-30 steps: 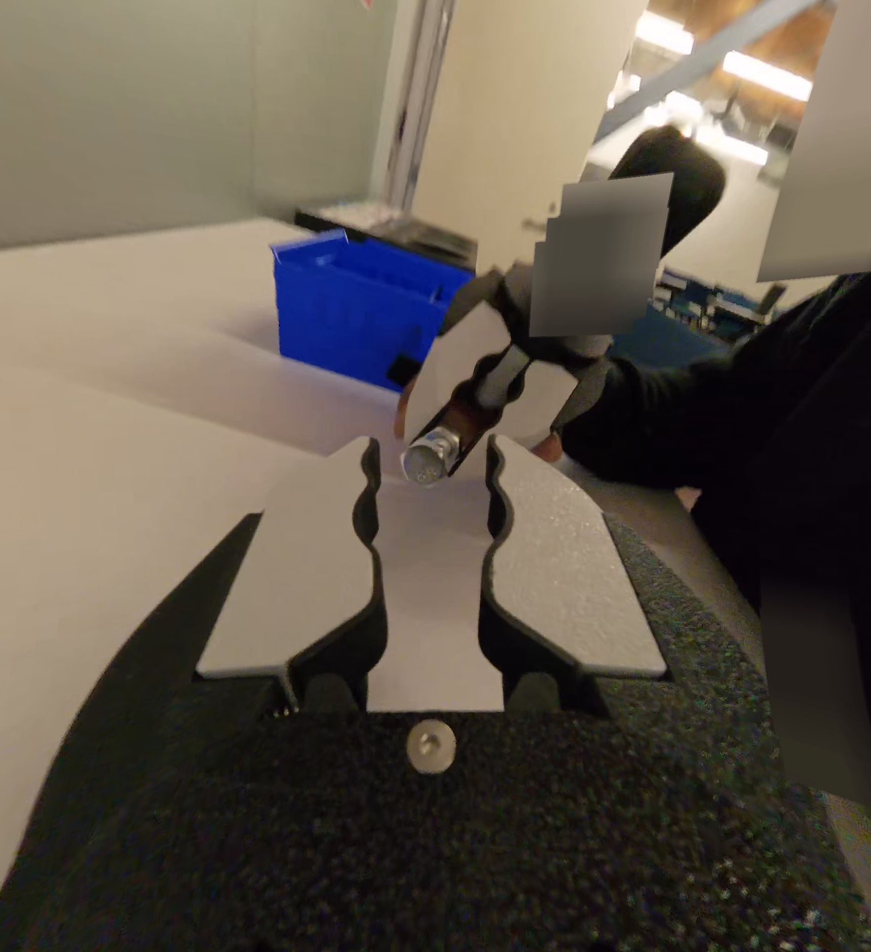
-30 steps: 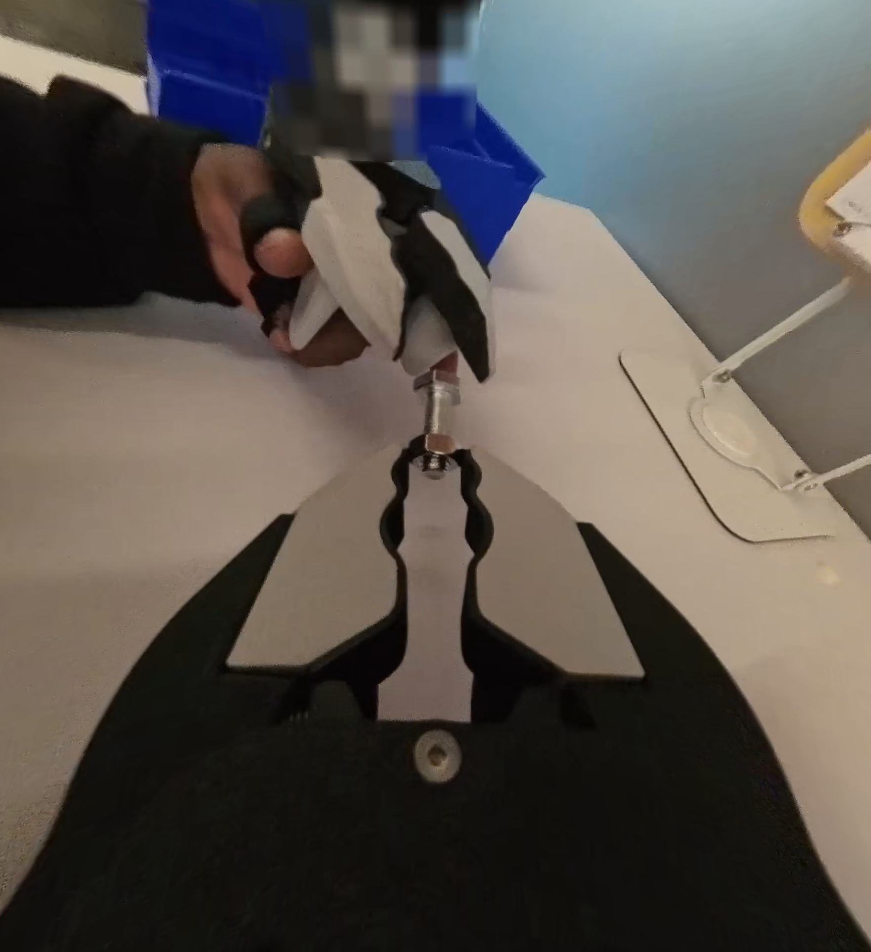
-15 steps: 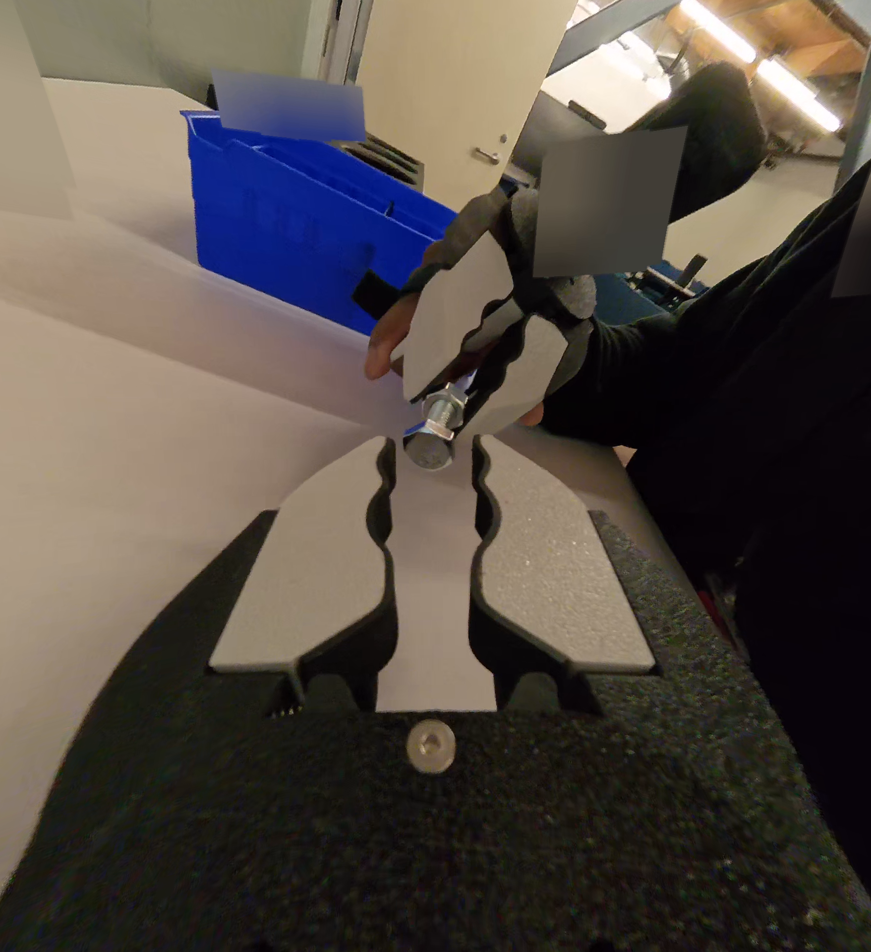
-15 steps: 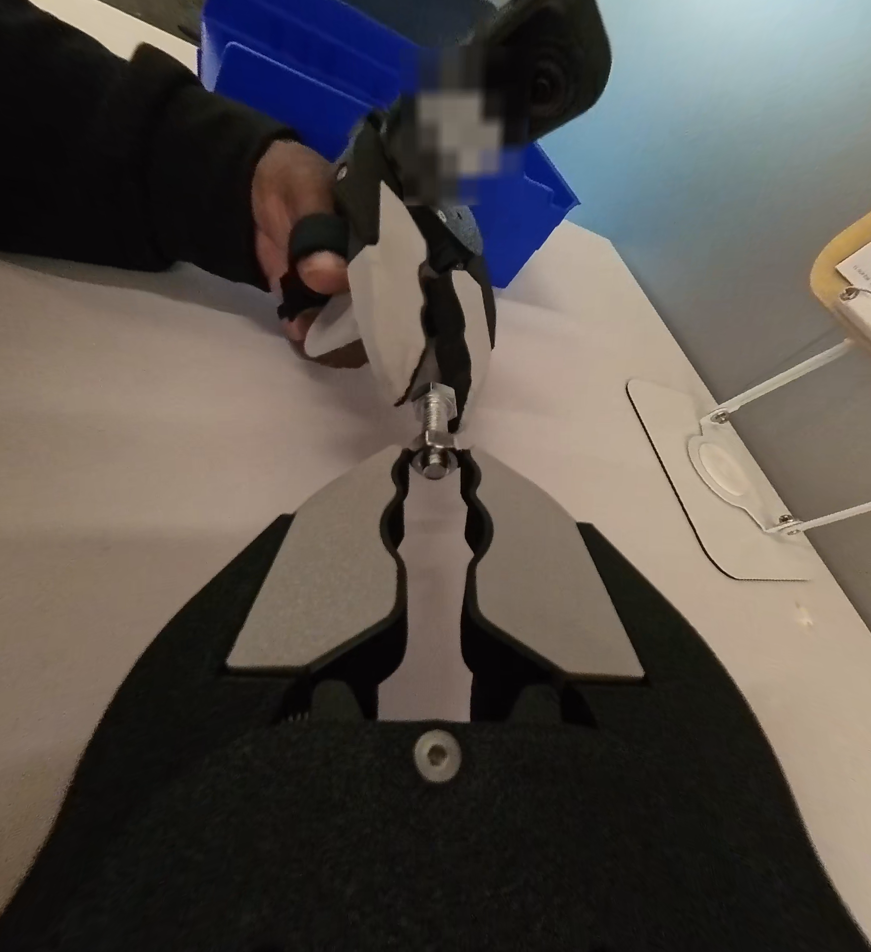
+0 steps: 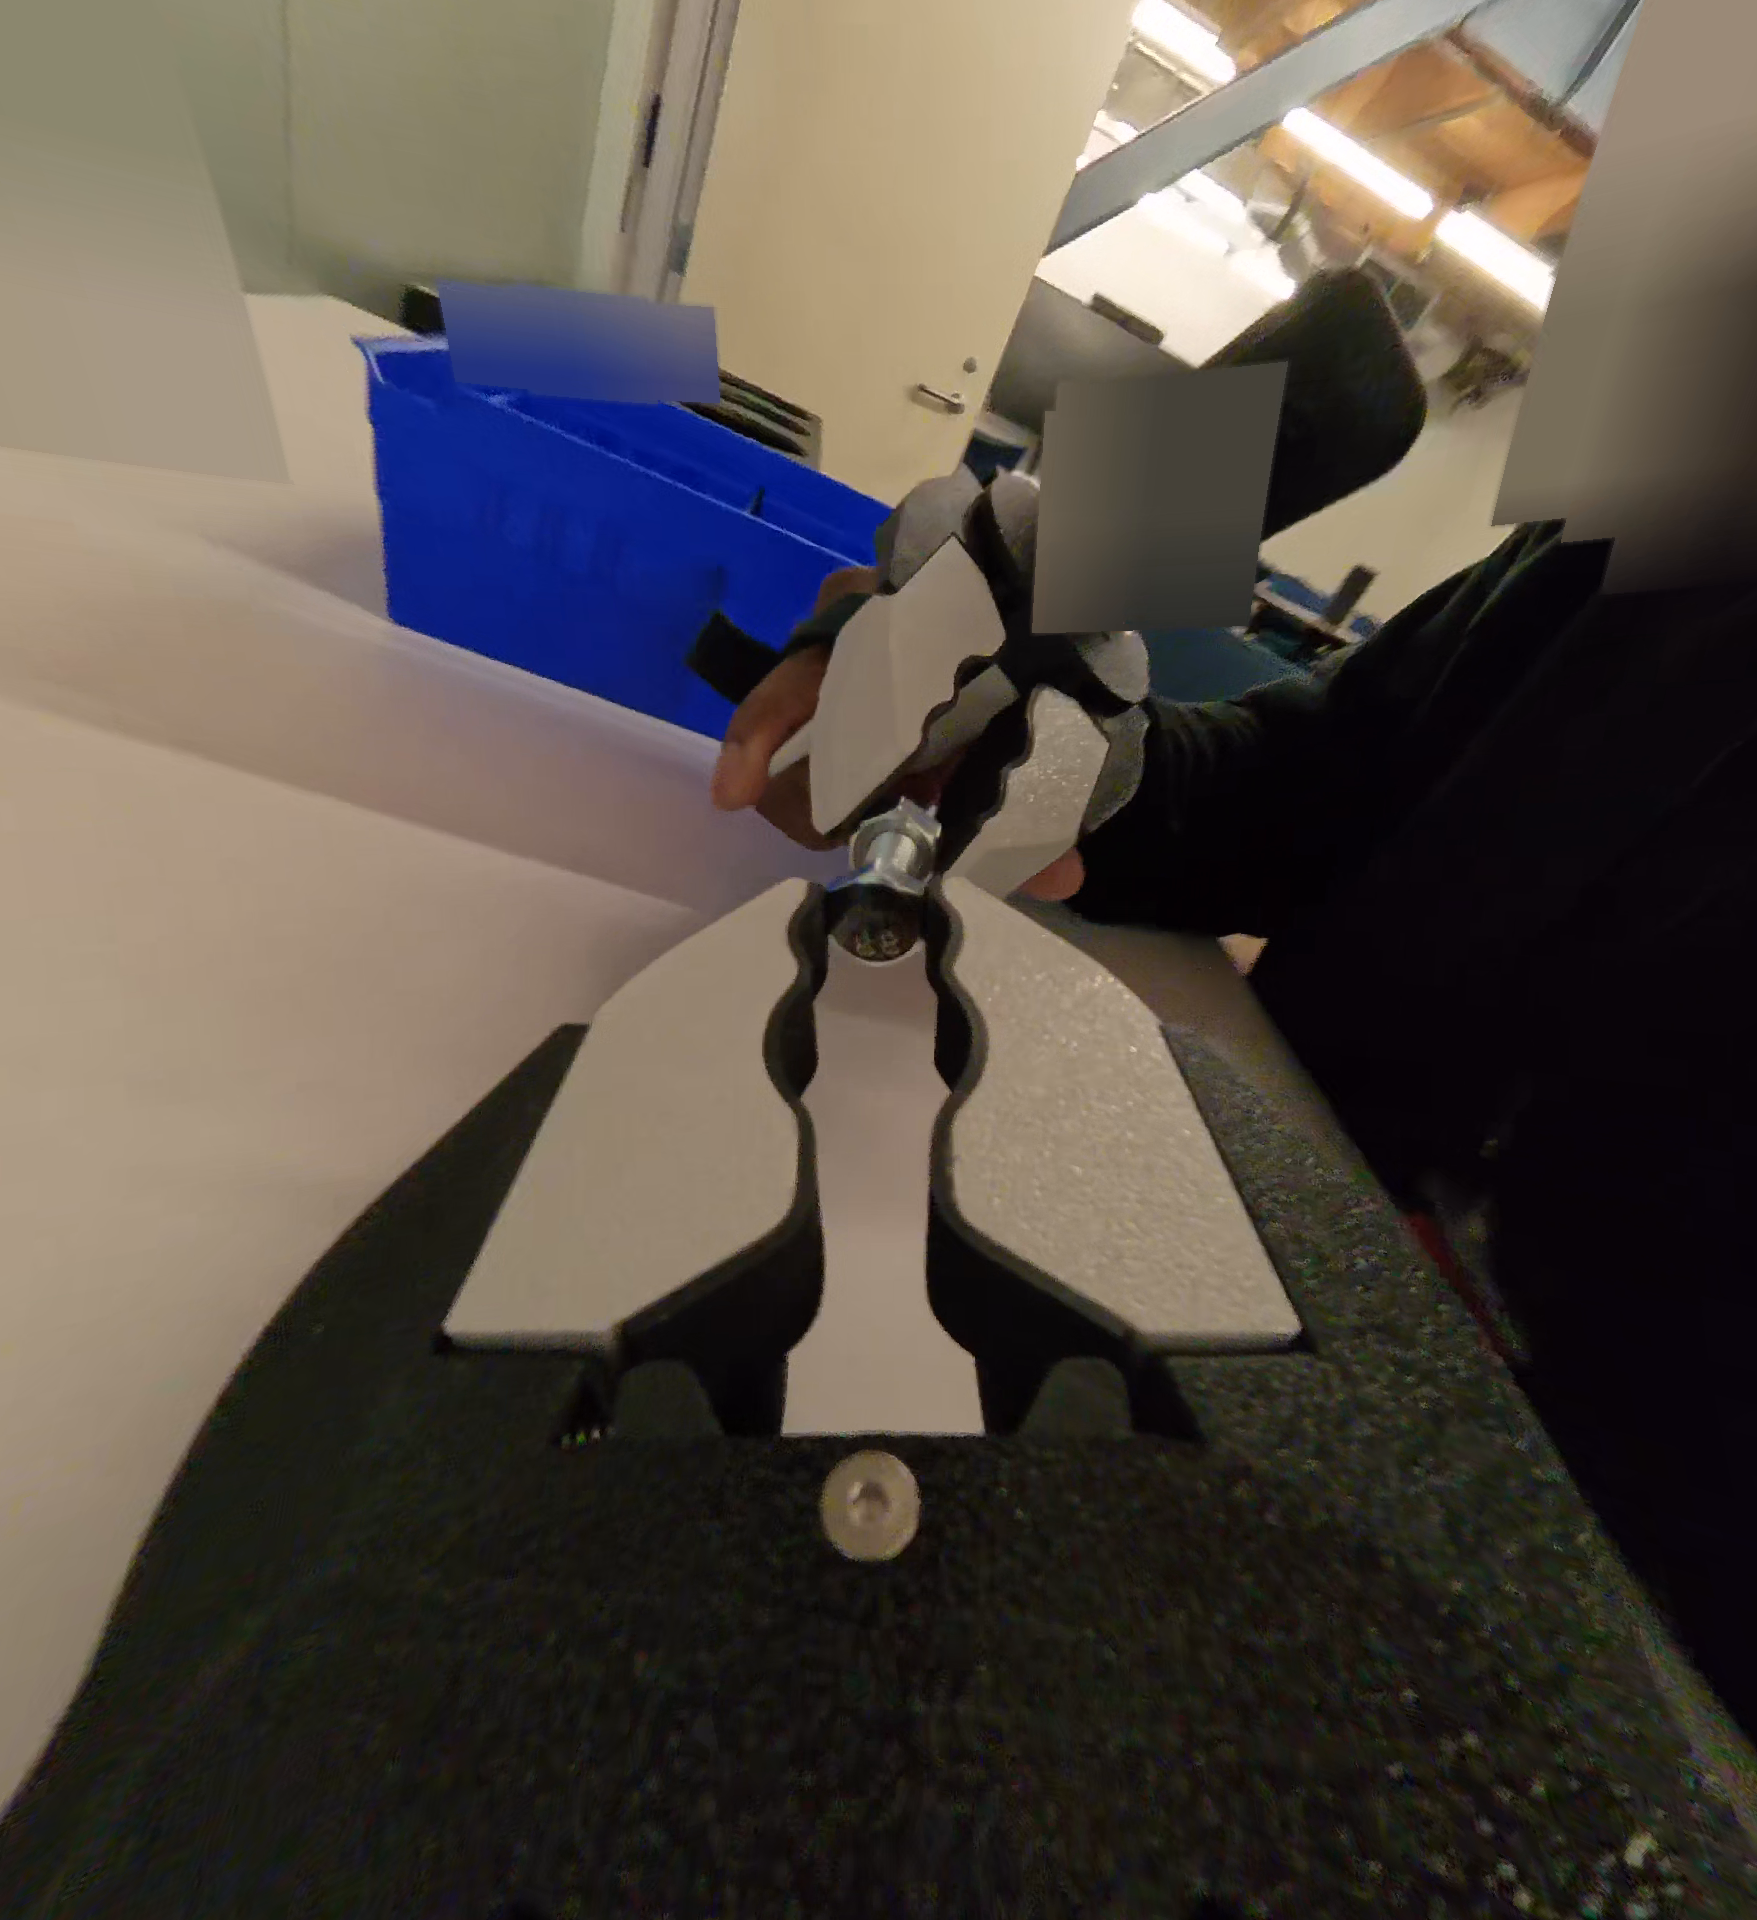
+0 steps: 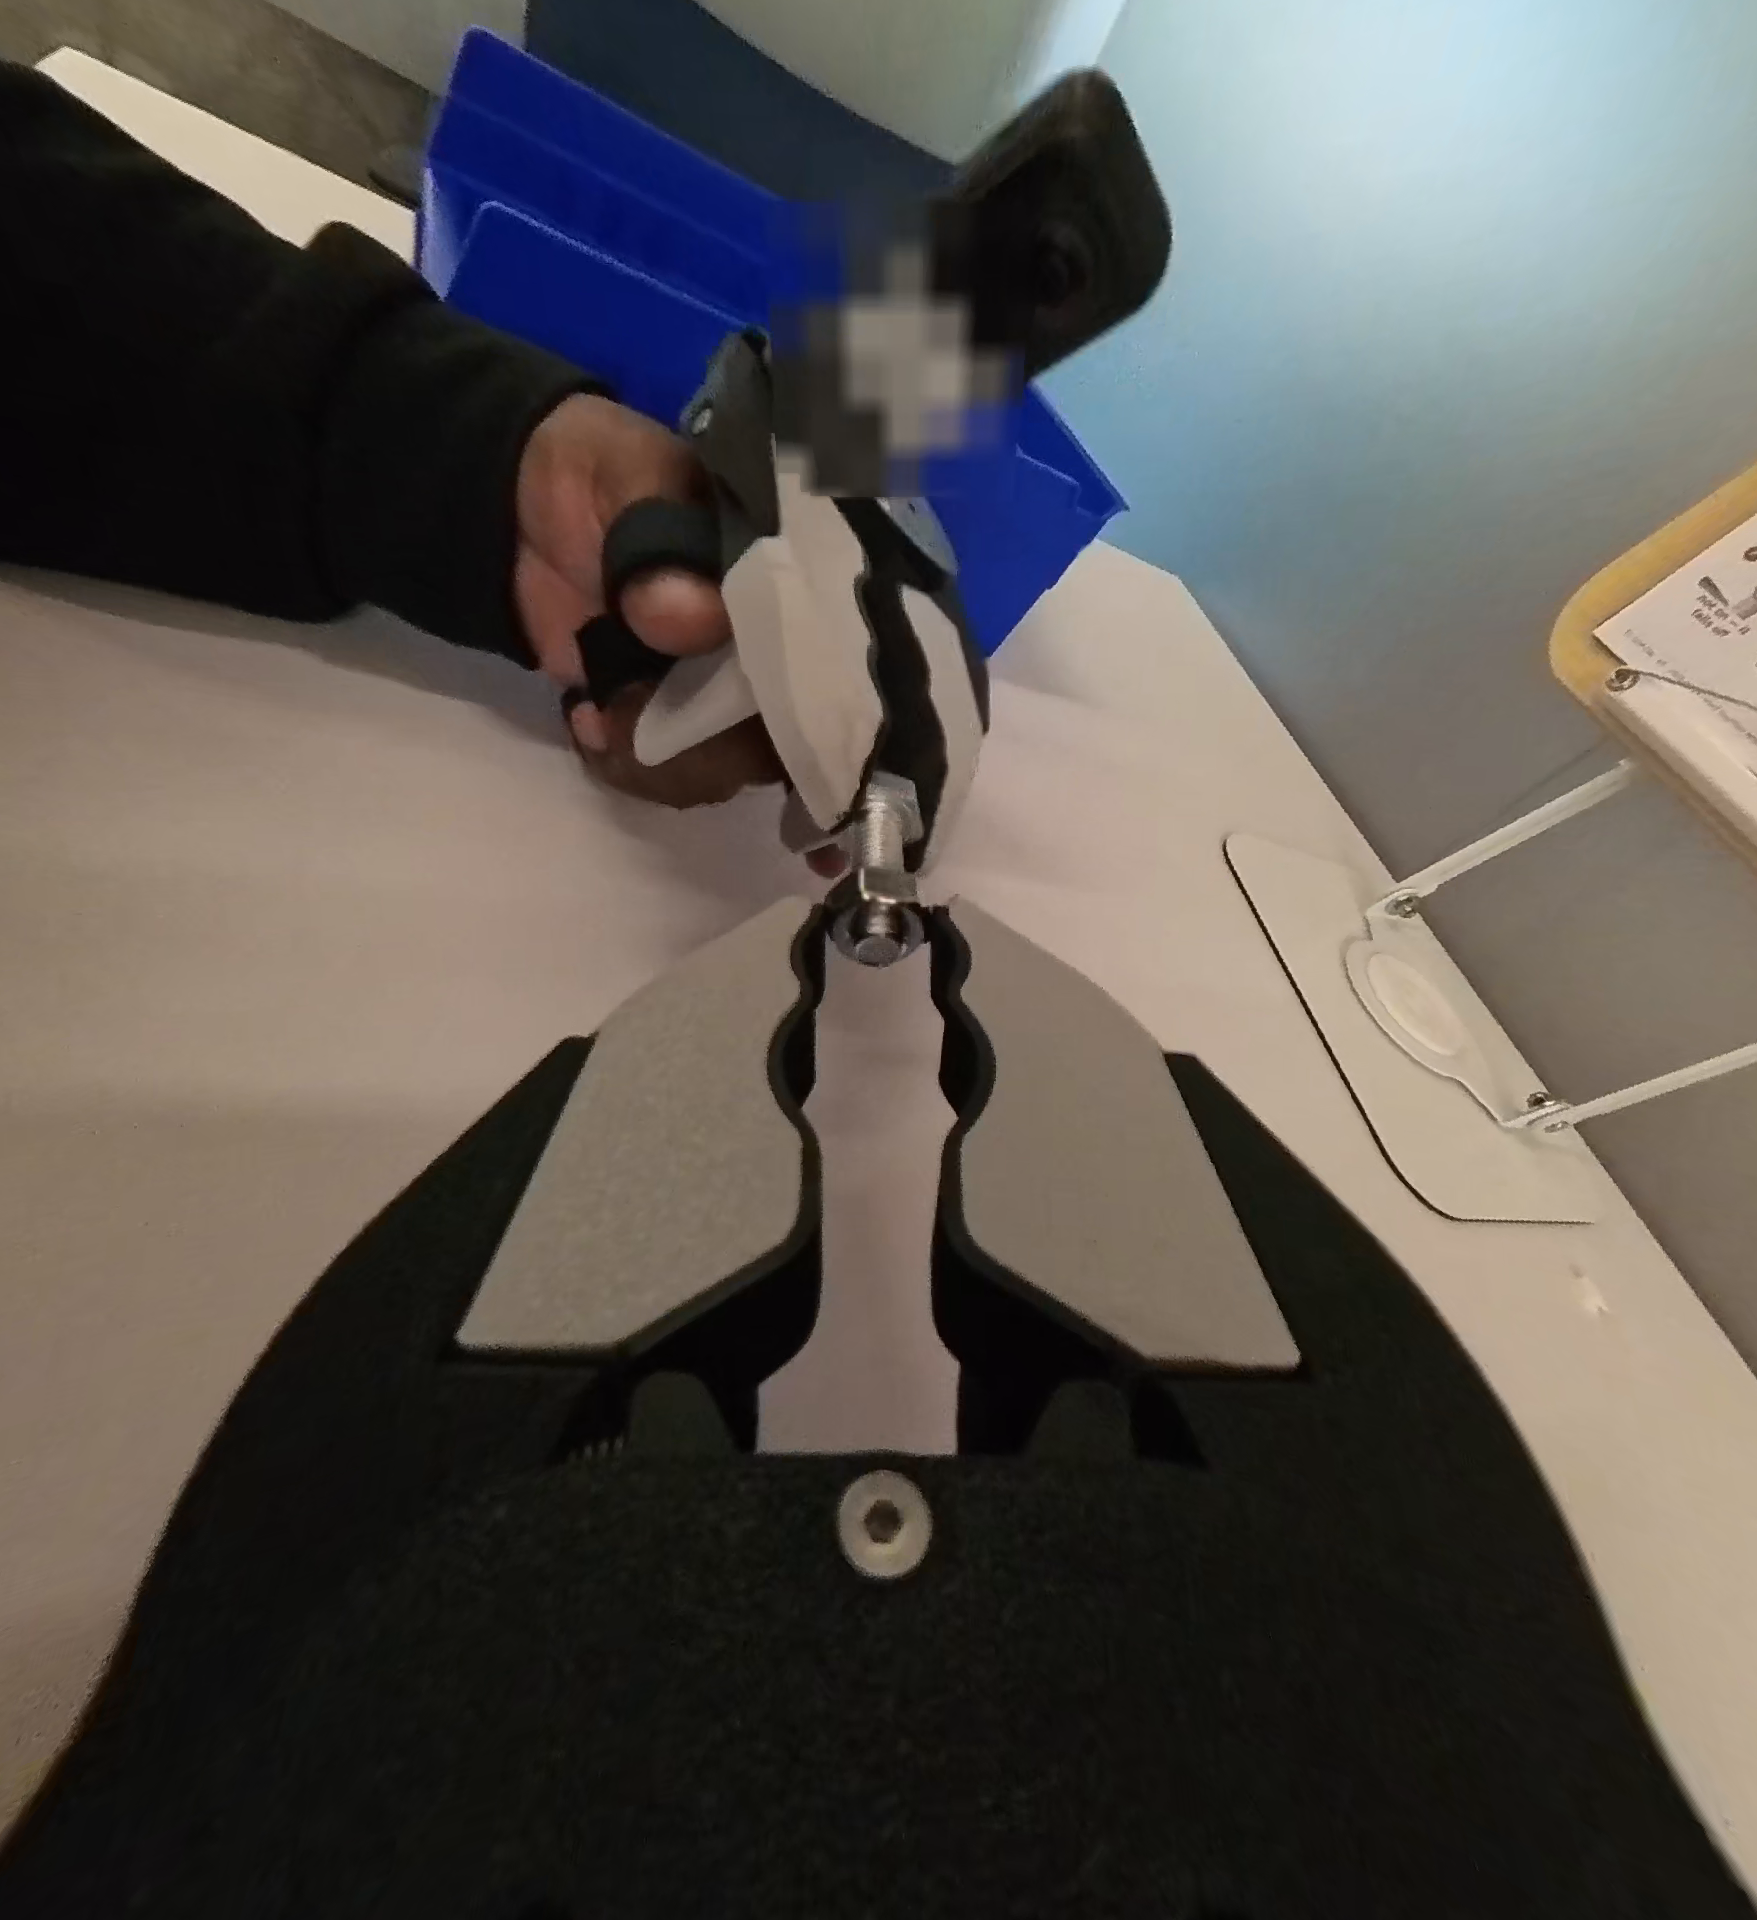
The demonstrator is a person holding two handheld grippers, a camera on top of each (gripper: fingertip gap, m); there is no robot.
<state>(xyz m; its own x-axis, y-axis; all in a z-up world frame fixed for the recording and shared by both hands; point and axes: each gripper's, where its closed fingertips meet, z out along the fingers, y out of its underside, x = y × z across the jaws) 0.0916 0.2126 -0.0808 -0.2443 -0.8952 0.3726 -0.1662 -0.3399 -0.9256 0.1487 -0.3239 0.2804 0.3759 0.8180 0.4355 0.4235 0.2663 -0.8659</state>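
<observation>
Two handheld grippers meet above a white table (image 6: 230, 1039): the left gripper (image 5: 876, 935) clamps the head of a steel bolt (image 6: 884, 831), the right gripper (image 6: 879, 940) pinches its nut (image 6: 879, 914). Blue bin (image 5: 541, 582) at 11 o'clock.

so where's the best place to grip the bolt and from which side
Likely the hex head, end-on from the side away from the nut: its flat faces suit the jaws, and the right gripper holds the nut end. The left gripper sits there.
</observation>
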